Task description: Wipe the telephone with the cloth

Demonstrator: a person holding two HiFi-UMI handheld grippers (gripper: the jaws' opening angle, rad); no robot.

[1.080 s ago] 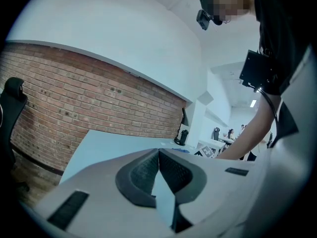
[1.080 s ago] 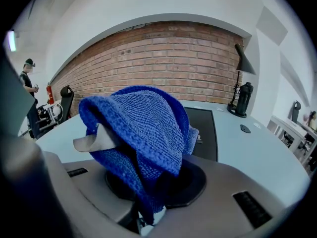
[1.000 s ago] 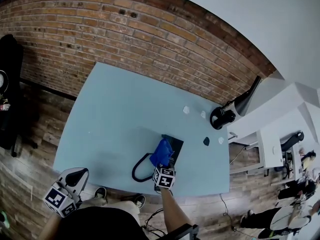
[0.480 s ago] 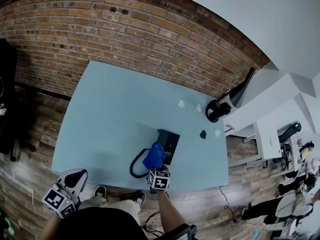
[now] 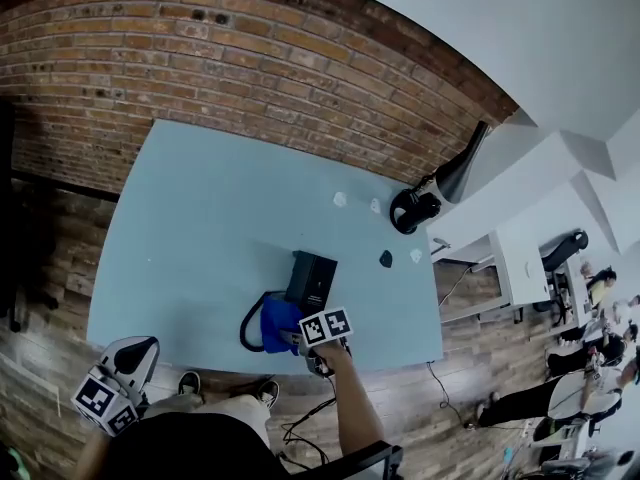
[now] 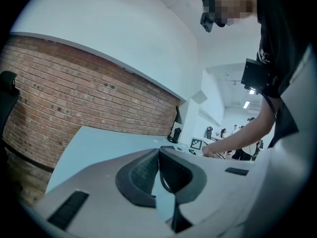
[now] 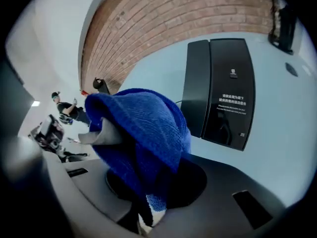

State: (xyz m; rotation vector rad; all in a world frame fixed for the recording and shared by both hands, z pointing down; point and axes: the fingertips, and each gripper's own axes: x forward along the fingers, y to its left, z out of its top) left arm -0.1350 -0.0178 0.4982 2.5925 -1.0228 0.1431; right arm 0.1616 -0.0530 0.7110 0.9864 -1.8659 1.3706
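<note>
A black telephone (image 5: 311,280) lies flat on the light blue table (image 5: 200,238), near its front edge, with a black cord (image 5: 244,330) looping off to the left. My right gripper (image 5: 298,333) is just in front of the phone, shut on a blue cloth (image 5: 277,323) that rests beside the phone's near end. In the right gripper view the cloth (image 7: 148,133) bulges over the jaws and the telephone (image 7: 223,90) lies just beyond. My left gripper (image 5: 138,352) hangs off the table's front left corner; its pads (image 6: 148,170) meet with nothing between them.
Small white bits (image 5: 340,199) and a dark piece (image 5: 386,259) lie at the table's right. A black device (image 5: 410,208) stands off the right corner by the brick wall (image 5: 250,48). White desks (image 5: 540,258) and people are at far right.
My right gripper has drawn the blue cloth back off the telephone's top toward the table's front edge and a little left. The left gripper has stayed low at the front left.
</note>
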